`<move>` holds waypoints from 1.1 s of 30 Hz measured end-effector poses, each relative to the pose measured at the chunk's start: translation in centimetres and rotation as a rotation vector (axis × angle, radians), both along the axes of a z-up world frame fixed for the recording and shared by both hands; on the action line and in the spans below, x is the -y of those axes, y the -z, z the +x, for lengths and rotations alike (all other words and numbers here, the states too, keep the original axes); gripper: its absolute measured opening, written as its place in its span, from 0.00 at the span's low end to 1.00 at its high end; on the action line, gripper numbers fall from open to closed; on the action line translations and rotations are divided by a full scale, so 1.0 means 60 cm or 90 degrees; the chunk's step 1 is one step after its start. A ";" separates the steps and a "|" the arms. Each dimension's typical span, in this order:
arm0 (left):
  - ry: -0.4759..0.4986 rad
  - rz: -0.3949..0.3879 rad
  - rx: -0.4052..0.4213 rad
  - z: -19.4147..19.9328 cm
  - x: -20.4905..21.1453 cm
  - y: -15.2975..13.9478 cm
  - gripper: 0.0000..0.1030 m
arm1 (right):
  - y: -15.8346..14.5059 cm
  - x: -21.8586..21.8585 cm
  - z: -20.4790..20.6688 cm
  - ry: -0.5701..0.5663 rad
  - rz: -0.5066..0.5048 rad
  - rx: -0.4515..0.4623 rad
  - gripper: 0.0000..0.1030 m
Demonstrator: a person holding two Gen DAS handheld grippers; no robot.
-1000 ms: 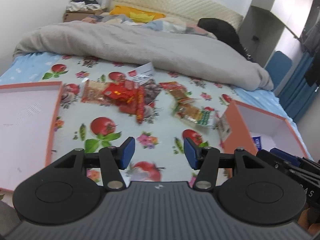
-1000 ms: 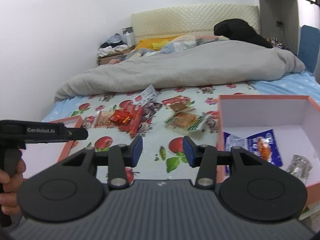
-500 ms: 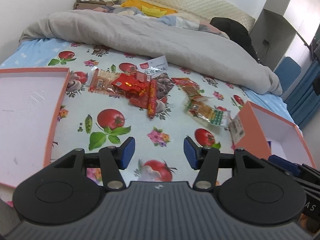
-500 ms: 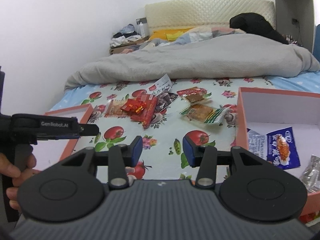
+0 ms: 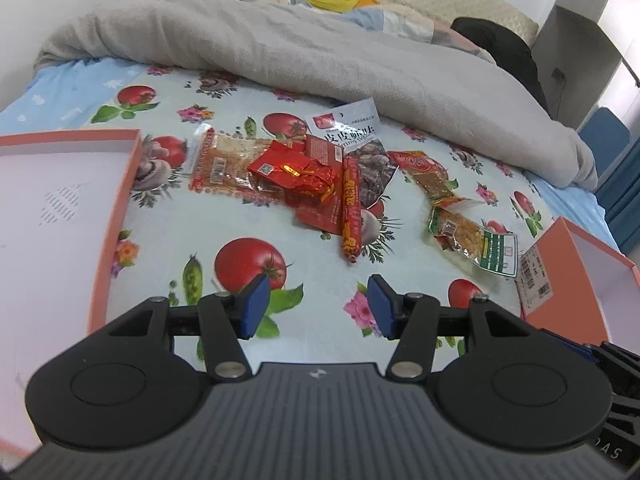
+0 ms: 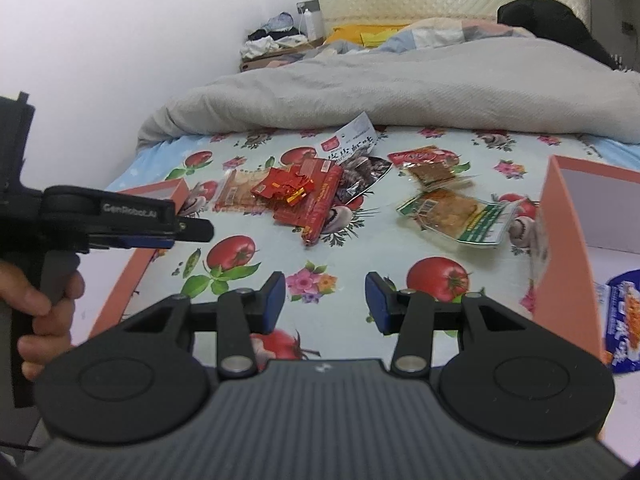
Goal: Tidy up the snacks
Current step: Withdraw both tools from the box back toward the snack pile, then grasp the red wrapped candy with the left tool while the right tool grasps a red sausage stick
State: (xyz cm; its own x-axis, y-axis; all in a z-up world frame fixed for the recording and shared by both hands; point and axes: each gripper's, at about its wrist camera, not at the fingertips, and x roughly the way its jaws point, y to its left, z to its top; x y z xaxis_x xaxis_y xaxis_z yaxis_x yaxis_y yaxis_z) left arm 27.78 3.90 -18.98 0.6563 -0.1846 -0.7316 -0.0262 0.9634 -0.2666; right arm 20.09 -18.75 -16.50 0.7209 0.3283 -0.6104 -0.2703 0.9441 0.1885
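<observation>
Here we hold both tools low over the near edge of the bed, each with its jaws spread and nothing between them: the left gripper and the right gripper are poised for a pick, we judge, not carrying.

Flanking them sit two orange boxes. The lid-like tray lies by the bed's left edge, bare inside, and the deeper box stands at the right edge, already holding a blue packet (so that is likely where snacks go).

Farther out, near the middle of the tomato-print cloth, the remaining snacks lie loose. A red sausage stick lies against the heap of red wrappers, which overlaps a clear cracker pack. To the right, apart from that heap, lies a green-labelled pack, nearest the deep box and probably the easiest next grab.

Beyond everything, the grey duvet is bunched across the far half of the bed.
</observation>
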 end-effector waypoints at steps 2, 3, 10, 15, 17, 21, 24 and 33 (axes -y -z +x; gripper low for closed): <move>0.010 0.003 -0.007 0.022 0.001 0.009 0.58 | 0.005 -0.009 0.017 -0.007 -0.003 0.000 0.45; 0.016 0.007 -0.009 0.034 0.002 0.013 0.58 | 0.008 -0.015 0.027 -0.009 -0.004 -0.001 0.45; 0.061 0.031 -0.029 0.130 0.008 0.043 0.60 | 0.034 -0.037 0.100 -0.019 0.002 -0.012 0.45; 0.091 0.053 -0.027 0.190 0.017 0.057 0.62 | 0.059 -0.056 0.157 -0.032 0.001 -0.021 0.45; 0.103 0.054 -0.032 0.218 0.020 0.067 0.62 | 0.073 -0.067 0.179 -0.045 -0.004 -0.028 0.45; 0.129 0.073 -0.035 0.264 0.029 0.090 0.62 | 0.103 -0.092 0.221 -0.073 -0.019 -0.041 0.45; 0.143 0.086 -0.029 0.292 0.032 0.101 0.62 | 0.120 -0.101 0.248 -0.075 -0.020 -0.042 0.44; 0.191 0.149 -0.031 0.331 0.046 0.126 0.63 | 0.150 -0.129 0.295 -0.083 -0.032 -0.050 0.43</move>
